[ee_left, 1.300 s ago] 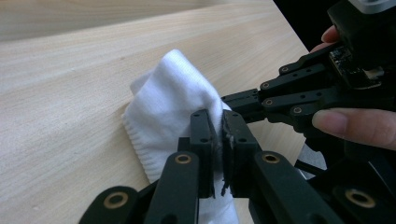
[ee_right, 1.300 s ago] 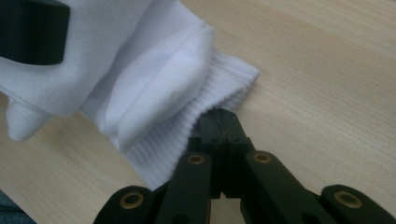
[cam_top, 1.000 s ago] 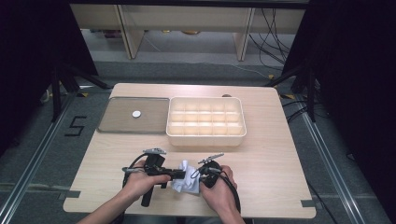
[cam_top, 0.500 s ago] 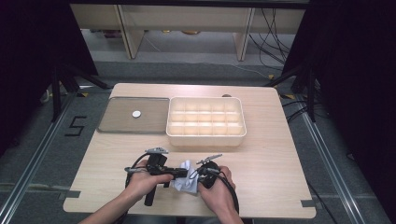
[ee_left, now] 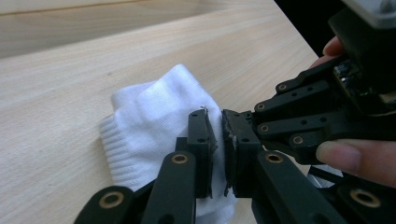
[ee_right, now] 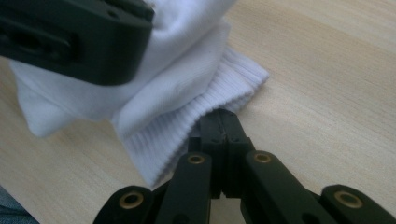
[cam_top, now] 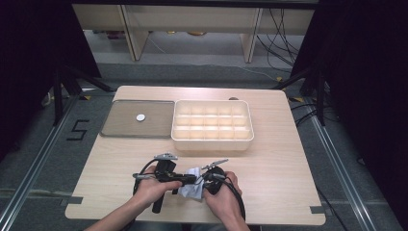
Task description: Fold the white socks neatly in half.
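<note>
A: Quick check. L gripper?

B: Your jaws are narrow there, just a slit btwn the pads, no cloth in it. The sock lies right behind and under the tips, touching or nearly.

A: R gripper?

B: Closed tight. Its tips sit at the ribbed cuff of the sock; can't tell if you've pinched a layer or are just tucked under the edge.

A: Where's the sock overall?

B: Bunched on the table near your edge, btwn your two hands. The cuff end faces your R gripper, and the body runs away from it toward the L one, which hangs over the sock's far part.

A: So which hand goes?

B: I'd say R is nearer the cuff and L is nearer the body. Any spread or fold prob. pulls along that cuff-to-body line, so widen L before you bite.
</note>
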Tool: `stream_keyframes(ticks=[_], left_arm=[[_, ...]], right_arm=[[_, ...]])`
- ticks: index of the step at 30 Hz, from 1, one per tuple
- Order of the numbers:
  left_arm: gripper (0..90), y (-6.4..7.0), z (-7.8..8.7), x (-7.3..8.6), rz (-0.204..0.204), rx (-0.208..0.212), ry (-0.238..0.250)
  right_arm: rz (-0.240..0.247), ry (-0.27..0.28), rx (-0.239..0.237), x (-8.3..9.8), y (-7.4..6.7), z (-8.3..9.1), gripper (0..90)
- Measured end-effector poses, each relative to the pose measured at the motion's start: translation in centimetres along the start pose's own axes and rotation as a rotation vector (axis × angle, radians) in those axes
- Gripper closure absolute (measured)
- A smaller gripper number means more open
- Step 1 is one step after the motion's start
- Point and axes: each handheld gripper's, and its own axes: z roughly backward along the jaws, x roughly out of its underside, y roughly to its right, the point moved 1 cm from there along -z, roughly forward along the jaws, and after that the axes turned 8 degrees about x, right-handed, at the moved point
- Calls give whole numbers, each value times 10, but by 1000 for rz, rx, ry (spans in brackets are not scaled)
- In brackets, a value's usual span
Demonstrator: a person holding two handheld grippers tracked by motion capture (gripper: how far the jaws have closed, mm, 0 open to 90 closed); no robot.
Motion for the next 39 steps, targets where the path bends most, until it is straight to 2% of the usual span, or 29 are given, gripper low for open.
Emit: stream_keyframes(ticks=[3, 5, 6, 8, 12, 13, 15, 16, 17, 20, 22, 23, 24, 25, 26, 29, 30, 31, 35, 36, 37, 39], left_arm=[[826, 1, -6, 3, -9, -12, -14], [827, -1, -9, 4, -12, -8, -26], [827, 0, -12, 5, -7, -10, -23], [827, -1, -14, 6, -13, -11, -29], [827, -1, -15, 6, -21, -19, -29], [827, -1, -15, 6, -24, -20, -29], [826, 0, -16, 7, -33, -31, -29], [826, 1, -16, 7, -37, -35, -22], [825, 1, -16, 7, -38, -30, -31], [824, 1, -16, 7, -41, -34, -29], [822, 1, -16, 7, -41, -28, -32], [822, 1, -16, 7, -43, -28, -32], [821, 1, -17, 7, -46, -29, -33], [821, 2, -16, 7, -49, -36, -33], [820, 2, -17, 7, -53, -38, -31], [815, 2, -17, 7, -53, -35, -29], [808, 2, -17, 7, -56, -25, -31], [794, 3, -16, 8, -63, -33, -27], [716, 16, -6, 9, -123, -33, -3], [704, 20, -3, 9, -130, -35, 7], [699, 24, 2, 11, -143, -34, 9], [698, 28, 9, 13, -170, -52, 17]], right_arm=[[-6, -4, -2, 0, 0, 0, 900], [-51, -32, -39, -1, -2, 3, 900], [-4, 0, -10, 0, 1, 0, 899], [-8, 1, -19, -1, 2, 1, 880], [-52, 13, -43, -3, 9, 8, 841], [-80, 41, -37, -7, 13, 14, 821], [-99, 81, -28, -13, 20, 20, 805], [-104, 94, -50, -15, 21, 22, 799], [-108, 110, -38, -19, 22, 24, 787], [-140, 125, -85, -28, 23, 21, 758], [-135, 123, -103, -32, 23, 17, 747], [-159, 83, -109, -34, 21, 17, 738], [-134, 93, -114, -34, 22, 14, 734], [-129, 92, -120, -35, 22, 11, 732], [-147, 80, -131, -36, 21, 12, 732], [-133, 62, -149, -36, 21, 7, 812], [-145, 53, -147, -36, 21, 7, 847], [-159, 45, -157, -36, 20, 8, 868], [-137, 64, -156, -35, 23, 7, 881], [-149, 53, -150, -35, 23, 8, 881], [-138, 60, -143, -34, 24, 7, 881], [-149, 60, -145, -34, 25, 7, 881]])
